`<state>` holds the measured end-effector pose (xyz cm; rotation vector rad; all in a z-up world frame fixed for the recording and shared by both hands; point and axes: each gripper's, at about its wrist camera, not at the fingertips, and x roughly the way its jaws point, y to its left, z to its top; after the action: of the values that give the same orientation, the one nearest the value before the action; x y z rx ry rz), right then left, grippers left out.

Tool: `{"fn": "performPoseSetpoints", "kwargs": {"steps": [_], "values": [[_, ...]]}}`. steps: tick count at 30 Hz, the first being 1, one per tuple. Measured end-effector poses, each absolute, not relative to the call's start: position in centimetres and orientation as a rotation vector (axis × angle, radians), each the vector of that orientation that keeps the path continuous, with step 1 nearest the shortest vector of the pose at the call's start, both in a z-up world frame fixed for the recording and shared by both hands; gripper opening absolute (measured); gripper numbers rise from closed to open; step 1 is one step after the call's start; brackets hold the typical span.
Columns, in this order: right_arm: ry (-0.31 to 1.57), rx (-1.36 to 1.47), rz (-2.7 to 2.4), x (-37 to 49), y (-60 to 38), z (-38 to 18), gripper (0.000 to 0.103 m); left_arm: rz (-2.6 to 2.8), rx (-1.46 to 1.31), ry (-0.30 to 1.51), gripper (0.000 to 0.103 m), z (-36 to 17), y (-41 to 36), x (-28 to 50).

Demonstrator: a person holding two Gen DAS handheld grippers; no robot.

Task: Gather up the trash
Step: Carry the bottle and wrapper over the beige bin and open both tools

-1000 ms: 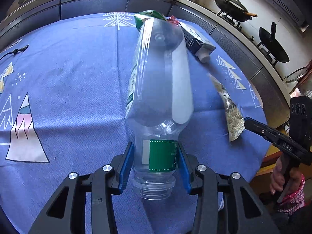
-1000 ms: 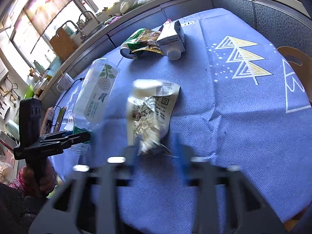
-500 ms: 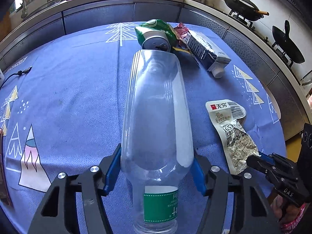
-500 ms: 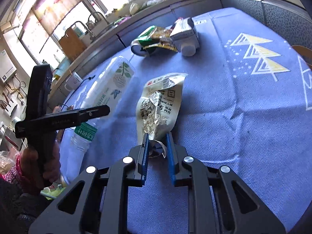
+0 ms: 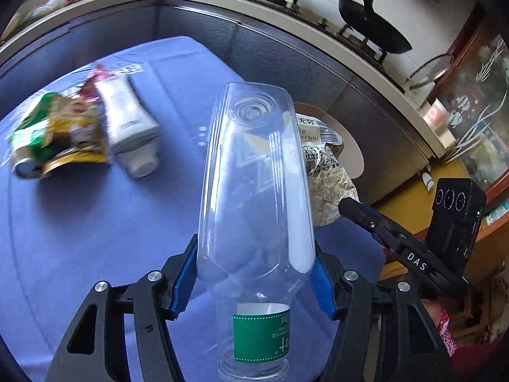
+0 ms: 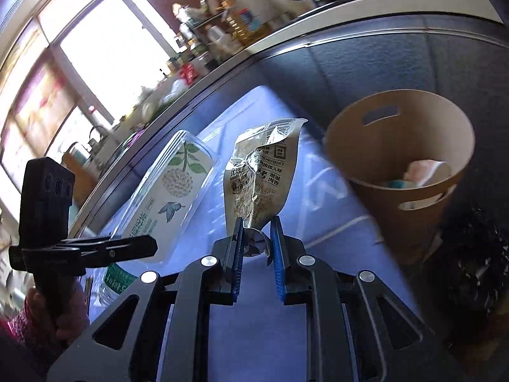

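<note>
Bin contents show only in your right wrist view: the brown paper bin (image 6: pixel 397 146) stands past the blue tablecloth (image 6: pixel 254 334), scraps already inside. Your left view alone shows the milk carton (image 5: pixel 127 121) and green wrapper (image 5: pixel 54 133) lying on the cloth. Your left gripper (image 5: pixel 254 273) clamps the clear bottle (image 5: pixel 254 184), empty, capless, neck toward you. Your right gripper (image 6: pixel 257 242) pinches the crumpled snack bag (image 6: pixel 261 172) by its lower end, held up beside the bottle.

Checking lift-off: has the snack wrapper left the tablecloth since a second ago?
Yes. The snack wrapper now hangs upright, pinched in the right tool, above the blue tablecloth and nearer the brown bin.
</note>
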<state>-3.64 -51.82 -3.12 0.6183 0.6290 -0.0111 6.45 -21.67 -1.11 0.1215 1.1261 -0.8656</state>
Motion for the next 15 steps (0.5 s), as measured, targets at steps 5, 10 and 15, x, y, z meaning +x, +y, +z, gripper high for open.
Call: {"fn": "performPoseSetpoints", "kwargs": {"steps": [5, 10, 15], "values": [[0.602, 0.740, -0.188, -4.4, -59.4, -4.6, 0.017, -0.984, 0.205, 1.249, 0.063, -2.7, -31.6, 9.3], [0.581, 0.786, -0.290, -4.4, -63.0, -5.7, 0.027, -1.037, 0.291, 1.326, 0.066, -4.1, -39.1, 10.7], [0.523, 0.814, -0.342, -4.5, -64.1, -5.8, 0.060, -1.019, 0.331, 1.313, 0.085, -4.3, -42.5, 11.2]]}}
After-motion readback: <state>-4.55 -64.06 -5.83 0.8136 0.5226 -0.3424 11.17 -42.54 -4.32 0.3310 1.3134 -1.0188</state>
